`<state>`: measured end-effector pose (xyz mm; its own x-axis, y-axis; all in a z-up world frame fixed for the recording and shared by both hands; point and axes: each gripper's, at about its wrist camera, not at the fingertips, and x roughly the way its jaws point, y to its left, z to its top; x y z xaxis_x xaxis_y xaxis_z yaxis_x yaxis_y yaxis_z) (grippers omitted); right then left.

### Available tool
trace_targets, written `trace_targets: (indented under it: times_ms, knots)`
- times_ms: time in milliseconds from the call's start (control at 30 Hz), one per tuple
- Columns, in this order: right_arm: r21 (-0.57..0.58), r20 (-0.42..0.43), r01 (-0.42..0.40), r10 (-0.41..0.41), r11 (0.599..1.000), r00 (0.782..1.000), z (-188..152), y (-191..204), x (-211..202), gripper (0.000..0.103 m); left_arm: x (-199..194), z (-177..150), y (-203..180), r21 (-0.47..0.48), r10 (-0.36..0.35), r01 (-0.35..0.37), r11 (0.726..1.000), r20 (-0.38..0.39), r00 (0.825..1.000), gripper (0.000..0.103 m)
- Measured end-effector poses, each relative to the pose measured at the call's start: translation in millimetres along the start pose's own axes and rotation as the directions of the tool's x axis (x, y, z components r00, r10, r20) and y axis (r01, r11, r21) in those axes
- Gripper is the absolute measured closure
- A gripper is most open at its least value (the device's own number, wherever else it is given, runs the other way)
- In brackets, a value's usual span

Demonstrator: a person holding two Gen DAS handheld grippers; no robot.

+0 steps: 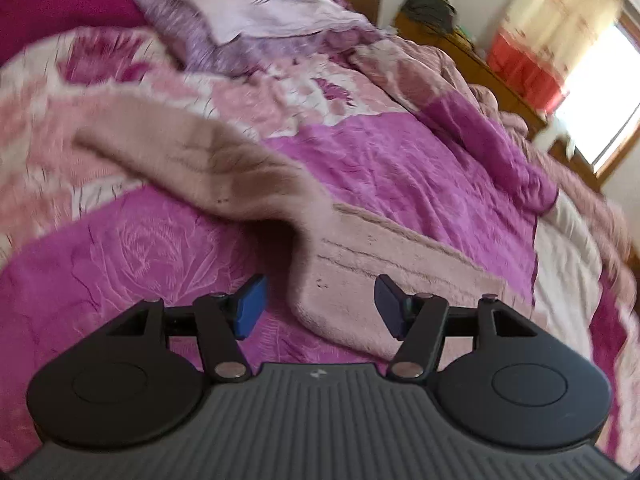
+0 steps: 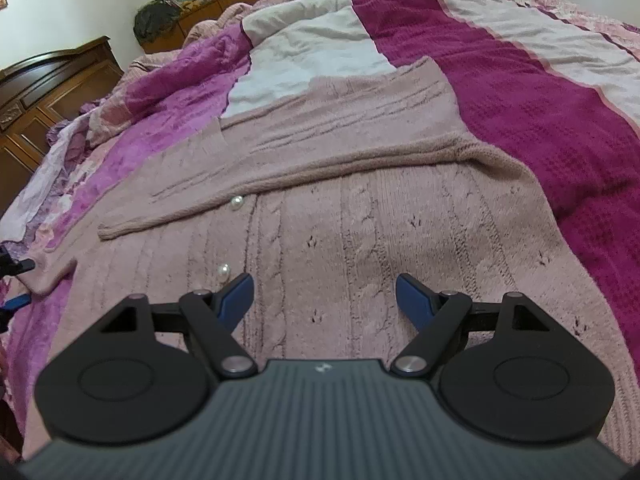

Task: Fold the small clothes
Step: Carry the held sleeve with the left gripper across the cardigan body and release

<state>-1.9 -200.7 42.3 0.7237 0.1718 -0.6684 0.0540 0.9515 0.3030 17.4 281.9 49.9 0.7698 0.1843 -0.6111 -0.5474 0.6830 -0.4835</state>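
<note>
One sleeve of the pink cardigan [image 2: 360,240] is folded across; the other still lies out on the bed.

At the far left of the right wrist view, the cardigan's unfolded sleeve [image 1: 192,156] trails off the body onto the magenta bedspread [image 2: 500,92], and the left gripper [image 1: 320,304] hangs just over its shoulder end with fingers spread and nothing between them. Moving right, the garment lies flat, buttoned front up, pearl buttons [image 2: 237,202] showing, with the folded sleeve [image 2: 320,152] laid across its chest. The right gripper [image 2: 324,300] hovers over the body's lower part, fingers spread wide and empty. The step in hand appears to be the second sleeve fold. The next move probably calls for the left gripper to pinch that sleeve and carry it across the chest, laying it smooth.
</note>
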Motion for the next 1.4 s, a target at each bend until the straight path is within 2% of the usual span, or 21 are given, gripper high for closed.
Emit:
trace_targets:
  times_ms: [67,200,300,367,400,433,500,533,633,800,1000,1133,1233,1300,1400]
  knots:
    - [-0.007,-0.009,0.009,-0.009,1.0,1.0,-1,1,3,0.023,10,4,4,-0.025,-0.008,0.008,1.0,-0.002,1.0,0.036]
    - [-0.023,-0.017,0.022,-0.023,0.999,1.0,-1,1,7,0.024,30,18,-2,-0.008,-0.024,0.024,1.0,0.023,0.999,0.036]
    - [-0.03,-0.019,0.028,-0.028,0.999,0.999,0,1,9,0.024,41,30,-3,-0.037,0.02,-0.017,0.999,0.077,0.997,0.036]
    - [-0.038,-0.02,0.032,-0.032,0.999,0.999,0,2,9,0.024,49,39,-1,-0.061,0.057,-0.052,0.997,0.076,0.995,0.039]
    - [-0.043,-0.021,0.034,-0.035,0.998,0.999,0,2,10,0.024,51,42,0,-0.062,0.06,-0.055,0.997,0.07,0.996,0.05]
    - [-0.049,-0.022,0.036,-0.037,0.998,0.999,0,3,11,0.023,51,44,-1,-0.053,0.061,-0.058,0.997,0.07,0.996,0.068]
    - [-0.056,-0.022,0.038,-0.039,0.998,0.999,0,3,12,0.023,46,48,-4,-0.007,0.05,-0.05,0.999,0.087,0.995,0.084]
    - [-0.056,-0.022,0.037,-0.039,0.998,0.999,0,3,12,0.022,41,49,-7,0.015,0.042,-0.044,0.999,0.108,0.993,0.087]
    - [-0.049,-0.022,0.035,-0.036,0.998,0.999,1,3,13,0.022,23,51,-17,0.05,-0.005,-0.003,0.999,0.15,0.989,0.088]
    - [-0.021,-0.011,0.025,-0.025,0.999,1.0,5,0,8,0.023,-6,54,-51,0.117,-0.111,0.091,0.989,0.177,0.978,0.088]
    - [0.002,0.029,0.014,-0.014,1.0,0.999,11,-4,-3,0.023,-38,43,-115,0.251,-0.233,0.18,0.951,0.201,0.951,0.088]
    - [0.017,0.042,0.007,-0.008,1.0,0.999,10,-8,-7,0.023,-58,25,-157,0.308,-0.33,0.267,0.913,0.171,0.929,0.088]
    - [0.021,0.045,0.01,-0.011,1.0,0.999,8,-10,-8,0.023,-66,4,-187,0.346,-0.375,0.307,0.887,0.151,0.915,0.088]
    - [0.012,0.05,0.018,-0.018,1.0,0.999,8,-12,-10,0.023,-65,-10,-206,0.376,-0.395,0.325,0.867,0.124,0.91,0.088]
    - [0.015,0.063,0.015,-0.016,1.0,0.998,8,-15,-14,0.023,-49,-34,-237,0.409,-0.402,0.352,0.842,0.042,0.914,0.088]
